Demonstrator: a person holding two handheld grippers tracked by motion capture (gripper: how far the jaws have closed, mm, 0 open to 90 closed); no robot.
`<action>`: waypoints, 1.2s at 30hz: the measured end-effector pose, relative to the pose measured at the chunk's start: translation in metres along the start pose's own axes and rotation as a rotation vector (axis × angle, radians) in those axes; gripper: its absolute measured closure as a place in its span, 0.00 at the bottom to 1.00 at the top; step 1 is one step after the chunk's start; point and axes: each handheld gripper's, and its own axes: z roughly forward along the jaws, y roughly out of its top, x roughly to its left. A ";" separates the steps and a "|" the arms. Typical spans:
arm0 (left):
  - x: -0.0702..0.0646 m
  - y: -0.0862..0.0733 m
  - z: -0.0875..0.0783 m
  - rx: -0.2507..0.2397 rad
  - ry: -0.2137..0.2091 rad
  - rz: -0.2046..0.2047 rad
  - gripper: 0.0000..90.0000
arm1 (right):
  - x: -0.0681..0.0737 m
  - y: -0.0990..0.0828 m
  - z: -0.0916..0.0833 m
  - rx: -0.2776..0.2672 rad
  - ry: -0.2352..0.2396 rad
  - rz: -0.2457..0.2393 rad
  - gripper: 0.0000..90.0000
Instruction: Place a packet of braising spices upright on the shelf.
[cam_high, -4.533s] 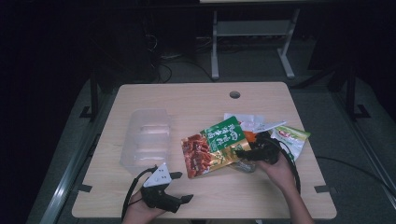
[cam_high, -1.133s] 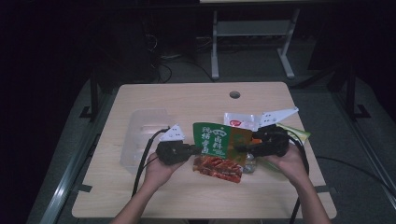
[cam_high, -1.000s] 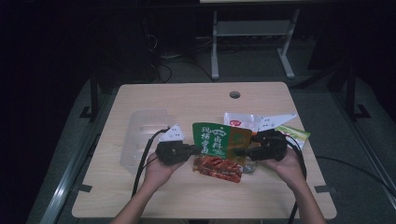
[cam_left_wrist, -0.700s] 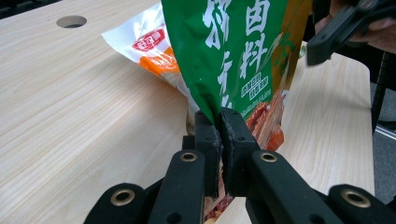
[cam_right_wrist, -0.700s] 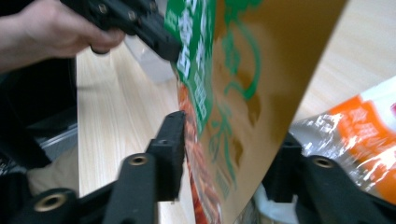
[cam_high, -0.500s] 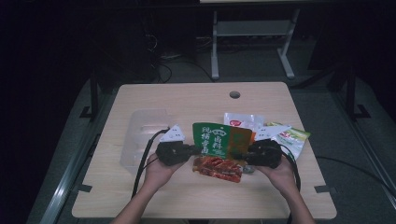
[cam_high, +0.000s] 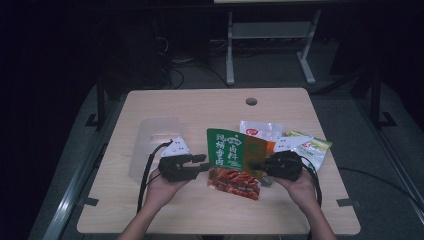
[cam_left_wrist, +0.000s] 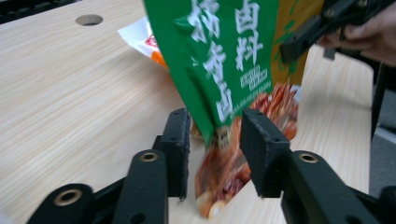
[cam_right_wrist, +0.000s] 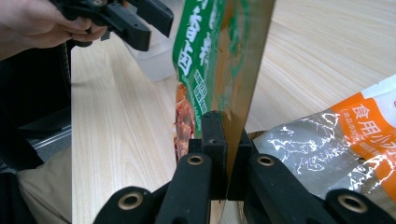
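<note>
where dark floor surrounds, pale wooden table (cam_high: 165, 105) — holed

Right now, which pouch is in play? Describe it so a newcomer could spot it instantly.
On the wooden table, look near the front edge, between the person's two hands. The green pouch stands upright there, its right edge pinched in the right gripper, its left edge between the open jaws of the left gripper. Unlike the pale packets lying flat behind it, it is raised, green with white lettering and a red food picture.
</note>
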 end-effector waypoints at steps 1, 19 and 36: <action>-0.003 -0.001 -0.003 0.000 0.007 0.008 0.67 | 0.000 0.000 0.000 0.000 -0.003 0.001 0.99; -0.026 -0.040 -0.027 -0.018 -0.029 -0.009 0.35 | 0.014 0.013 -0.005 -0.021 -0.023 -0.022 0.99; -0.041 -0.054 -0.020 0.006 -0.085 0.050 0.20 | 0.023 0.027 -0.012 -0.056 -0.028 -0.037 0.99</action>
